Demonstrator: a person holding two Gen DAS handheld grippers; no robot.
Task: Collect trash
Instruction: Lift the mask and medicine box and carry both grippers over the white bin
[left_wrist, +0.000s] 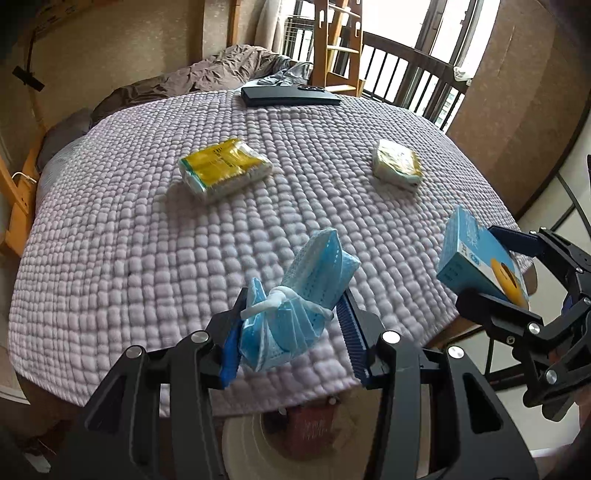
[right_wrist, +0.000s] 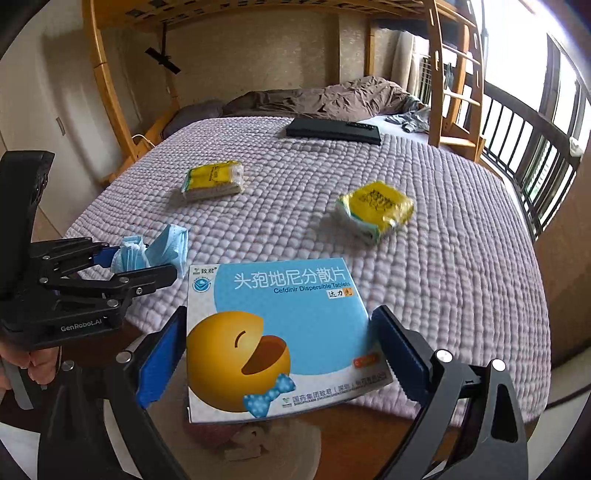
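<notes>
Blue crumpled face mask (left_wrist: 295, 295) sits clamped in the left gripper (left_wrist: 291, 332); the right gripper (right_wrist: 277, 354) pinches a blue cardboard medicine box (right_wrist: 280, 332). Keep both squeezed until over the bin.

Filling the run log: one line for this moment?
left hand-held gripper: holds mask | right hand-held gripper: holds box | on bed: two packs

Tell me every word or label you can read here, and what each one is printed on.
"头孢地尼分散片" on the blue medicine box.
"Cefdinir Dispersible Tablets" on the same box, just below.
"达力先" on a small tag on the box.
"致君" at the box's top left corner.
"GenRobot.AI" on the left hand-held gripper.
Print on both yellow tissue packs and along the box's bottom edge is too small or blurred.
</notes>
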